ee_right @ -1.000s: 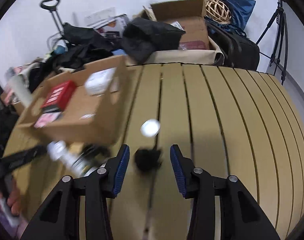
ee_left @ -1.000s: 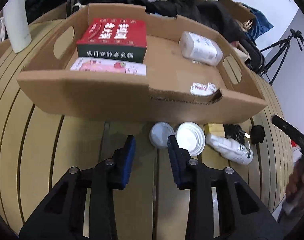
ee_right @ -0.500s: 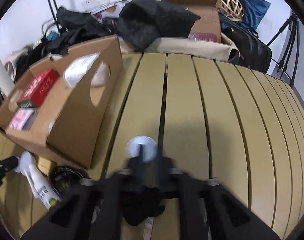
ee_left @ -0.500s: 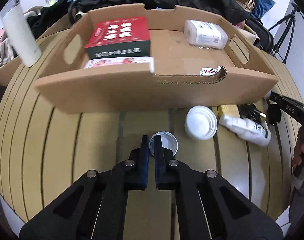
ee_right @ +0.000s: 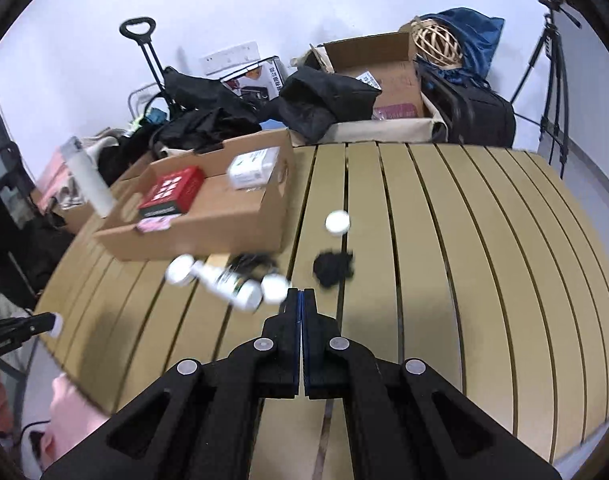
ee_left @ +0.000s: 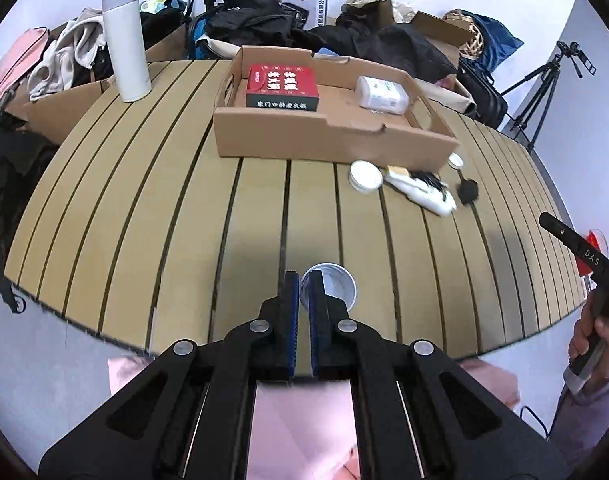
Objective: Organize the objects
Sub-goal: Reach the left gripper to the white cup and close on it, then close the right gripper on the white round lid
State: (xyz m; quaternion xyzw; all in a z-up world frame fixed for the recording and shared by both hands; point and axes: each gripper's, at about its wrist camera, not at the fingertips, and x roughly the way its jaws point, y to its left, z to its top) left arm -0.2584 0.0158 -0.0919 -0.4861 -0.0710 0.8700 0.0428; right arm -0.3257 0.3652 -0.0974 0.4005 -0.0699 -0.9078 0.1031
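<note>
In the left wrist view my left gripper is shut on the rim of a small white cup, held above the slatted table's near edge. In the right wrist view my right gripper is shut with nothing visible between its pads. A black plug lies on the table just ahead of it, apart from the tips. A cardboard tray box holds a red box and a white pack. In front of the box lie a white lid and a white bottle.
A tall white flask stands at the table's far left. A small white jar sits right of the box. Bags, clothes and open cartons crowd the far side, with a tripod at right. A hand carries the right gripper.
Both grippers went from open to shut. The left closed on the cup's rim and drew back and up from the box. The right closed near the black plug, then pulled back without it.
</note>
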